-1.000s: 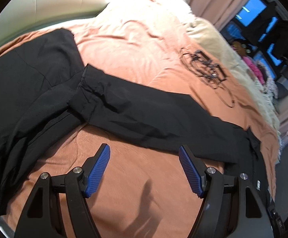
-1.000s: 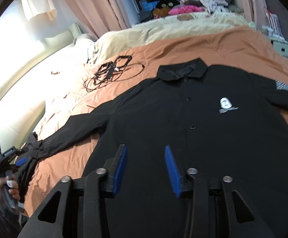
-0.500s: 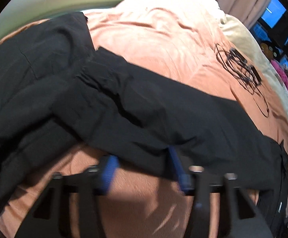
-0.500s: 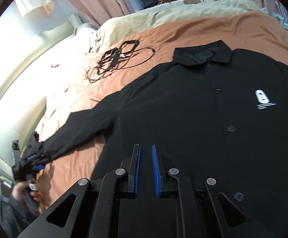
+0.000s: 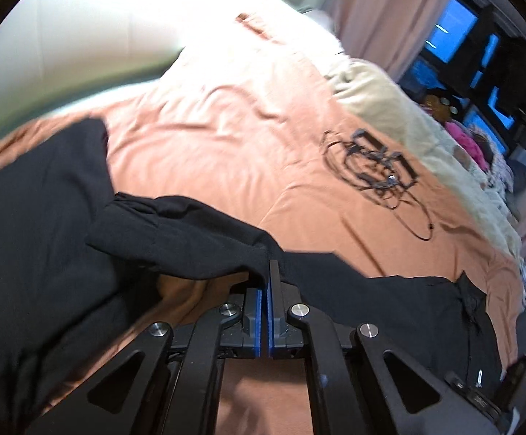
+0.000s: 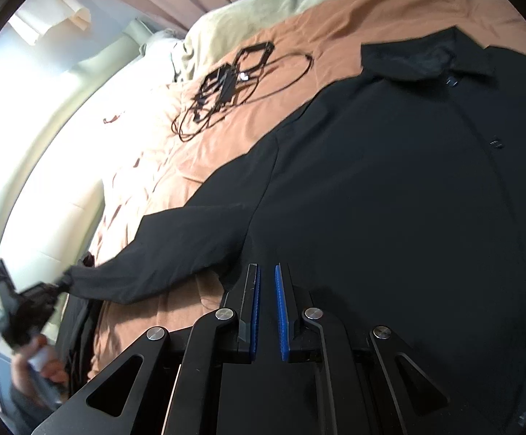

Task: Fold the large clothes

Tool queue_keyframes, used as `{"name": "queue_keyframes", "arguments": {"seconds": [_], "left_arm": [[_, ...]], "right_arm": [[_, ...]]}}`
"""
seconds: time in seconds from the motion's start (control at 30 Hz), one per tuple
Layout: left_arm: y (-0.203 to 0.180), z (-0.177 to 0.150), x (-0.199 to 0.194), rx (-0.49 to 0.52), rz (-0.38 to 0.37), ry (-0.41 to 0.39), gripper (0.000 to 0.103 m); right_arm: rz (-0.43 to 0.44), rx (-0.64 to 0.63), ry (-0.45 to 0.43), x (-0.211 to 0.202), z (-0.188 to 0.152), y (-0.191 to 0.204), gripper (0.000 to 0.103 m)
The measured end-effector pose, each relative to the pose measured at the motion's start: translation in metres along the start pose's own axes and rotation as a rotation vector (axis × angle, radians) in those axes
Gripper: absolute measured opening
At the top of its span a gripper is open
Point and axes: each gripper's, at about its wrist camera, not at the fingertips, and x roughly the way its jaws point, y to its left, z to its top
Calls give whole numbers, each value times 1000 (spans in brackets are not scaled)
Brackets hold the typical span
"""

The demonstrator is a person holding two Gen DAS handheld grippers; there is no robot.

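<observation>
A large black button-up shirt [image 6: 389,188] lies face up on an orange-brown bedspread [image 6: 284,116]. Its long sleeve [image 5: 197,239] stretches left across the bed. My left gripper [image 5: 266,272] is shut on the sleeve's lower edge and lifts it a little; it also shows at the sleeve's cuff end in the right wrist view [image 6: 27,308]. My right gripper [image 6: 266,275] is shut low over the shirt's body near its side edge, its blue pads a narrow gap apart; whether cloth is pinched there is hidden.
A tangle of black cables [image 5: 379,159] lies on the bedspread past the sleeve; it also shows in the right wrist view [image 6: 226,87]. Another black garment [image 5: 34,217] lies at the left. A cream blanket [image 5: 389,101] and curtains [image 5: 379,14] are at the far side.
My left gripper moved forward onto the sleeve, closed on it and raised it. My right gripper closed from open and shifted left along the shirt's body.
</observation>
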Motion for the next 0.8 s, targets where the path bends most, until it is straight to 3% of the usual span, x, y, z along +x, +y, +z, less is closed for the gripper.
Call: {"name": "queue_keyframes", "arguments": {"seconds": [0.2,0.33,0.43,0.53,0.6,0.67,0.7,0.73,0.8], "left_arm": [[-44,28,-35,114,-56,-64,4],[-72,40,-55,158,-107,-110,4],[-101,46,-68,200,-155,-123,4],[-130,48,-81,244,-197,-146,4],[-147,49,-90,266,-232,-150,4],[-165,48,-98,296,-267,-152,4],[-176,48,-103,314,-283,-155,4],[-186,47,-107,325,-301,-155,4],[-205,42,-114,335,-339,-146,4]], "right_arm": [[12,17,31,35,13,1,9],[65,70,70,52,14,-2,9],[21,78,108,65,9,-1,2],[-18,55,126,63,13,6,2],[-6,52,148,52,16,8,12],[0,41,139,34,20,8,33],[-4,38,127,22,17,4,50],[-10,34,101,9,18,2,56],[-7,39,52,-23,19,-6,56]]}}
